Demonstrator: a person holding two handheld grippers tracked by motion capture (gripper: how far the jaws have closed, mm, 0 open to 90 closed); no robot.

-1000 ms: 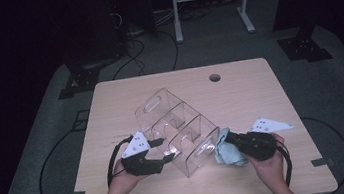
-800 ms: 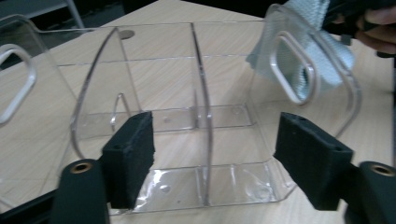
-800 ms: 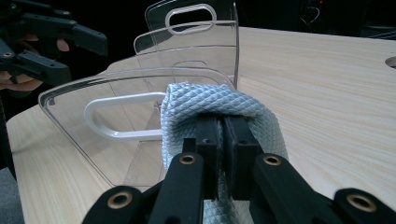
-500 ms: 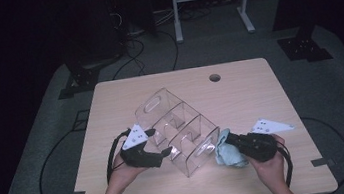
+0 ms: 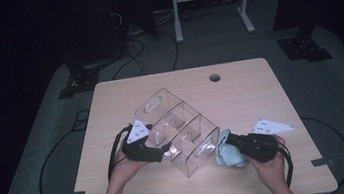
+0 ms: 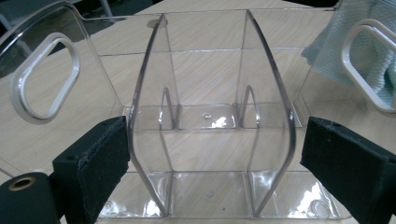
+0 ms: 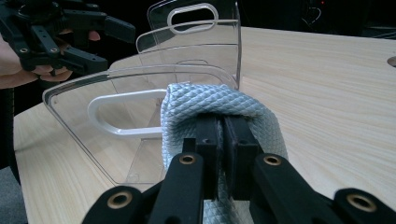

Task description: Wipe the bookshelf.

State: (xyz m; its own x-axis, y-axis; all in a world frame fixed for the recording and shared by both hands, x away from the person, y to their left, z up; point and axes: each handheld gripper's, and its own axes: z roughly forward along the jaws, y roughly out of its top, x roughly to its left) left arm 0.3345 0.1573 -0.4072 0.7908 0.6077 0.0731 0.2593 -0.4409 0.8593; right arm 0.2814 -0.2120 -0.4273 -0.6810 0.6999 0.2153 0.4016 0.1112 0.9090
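- The clear plastic organizer [image 5: 179, 129] is hard to trace in the high view: its see-through walls blend with the wood, and only edges and glints mark them.
- The person's forearms are cut off by the bottom edge of the high view, and the far side of the cloth [image 5: 228, 152] is hidden behind the right gripper [image 5: 234, 142].
- The left hand [image 5: 125, 161] holds the left gripper [image 5: 164, 151] level at the organizer's near left side, pointing at its open front.
- Its jaws have just been opening and now stand wide, one pad either side of the organizer's two middle dividers in the left gripper view, not pressing on them.
- The right hand [image 5: 269, 162] holds the right gripper just beside the organizer's right end wall, jaws clamped tight on a fold of the cloth.
- The organizer sits at the middle of the desk [image 5: 240, 93], slanted, a row of compartments with curved dividers and oval handle cut-outs [image 7: 123, 114] in its end walls.
- The cloth [image 7: 210, 105] is pale blue with a woven, scale-like texture; the desk is light wood with a round hole [image 5: 215, 77] behind the organizer.
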